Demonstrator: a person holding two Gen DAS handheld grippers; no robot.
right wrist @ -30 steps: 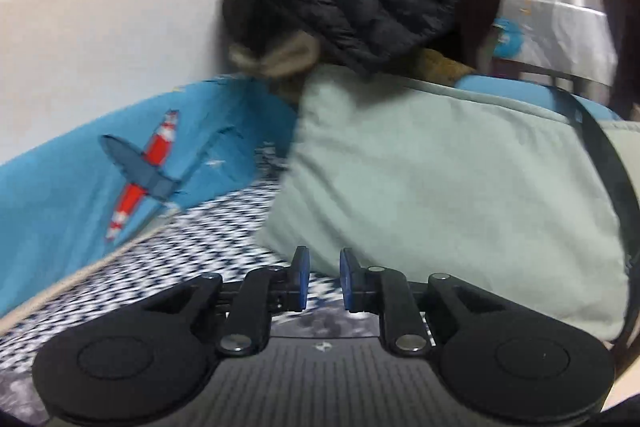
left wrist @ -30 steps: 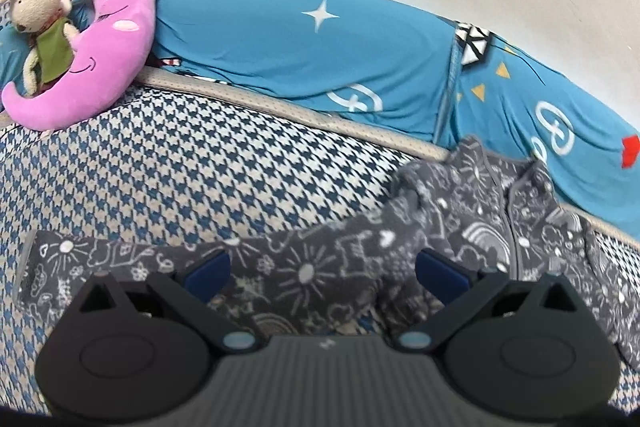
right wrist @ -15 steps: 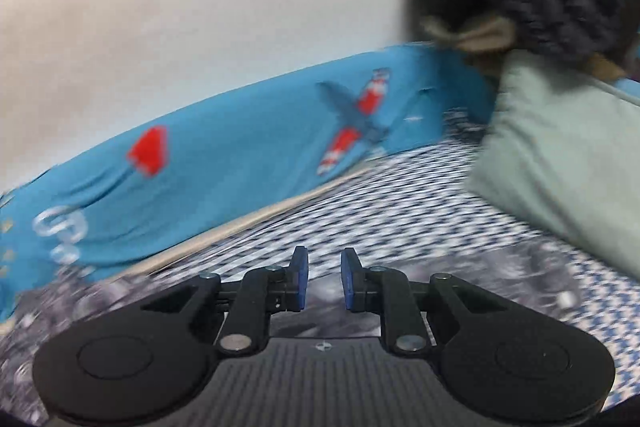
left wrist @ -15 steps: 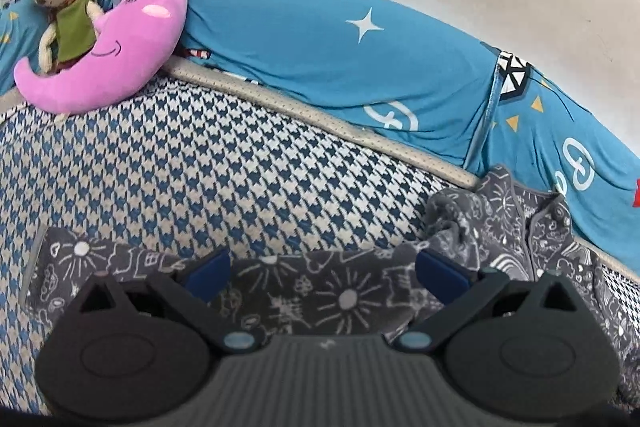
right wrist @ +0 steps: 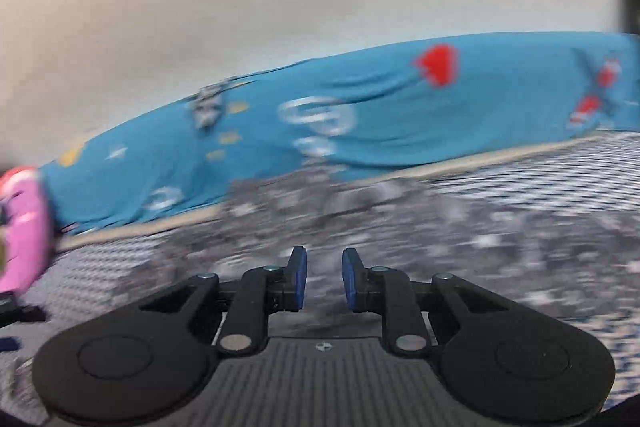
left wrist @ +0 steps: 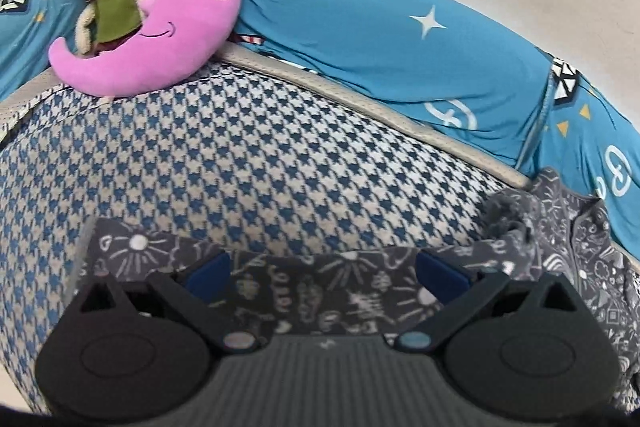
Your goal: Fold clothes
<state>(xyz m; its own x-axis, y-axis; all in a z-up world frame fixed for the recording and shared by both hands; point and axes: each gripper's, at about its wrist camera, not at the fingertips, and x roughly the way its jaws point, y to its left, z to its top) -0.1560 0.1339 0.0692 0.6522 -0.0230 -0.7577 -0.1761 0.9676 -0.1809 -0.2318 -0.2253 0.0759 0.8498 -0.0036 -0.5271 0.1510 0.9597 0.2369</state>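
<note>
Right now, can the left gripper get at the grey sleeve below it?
Probably yes. The left gripper is open above the grey sleeve, which lies flat on the checked cover with nothing over it.

- We find no words, brand names or numbers that we can read in either view.
- On the blue sheet (left wrist: 400, 39) there are only printed shapes, not letters: a white star, white linked rings, small triangles.
- The grey garment (left wrist: 328, 291) carries white doodles of suns and hearts; some marks look like letters, but we cannot read them.
</note>
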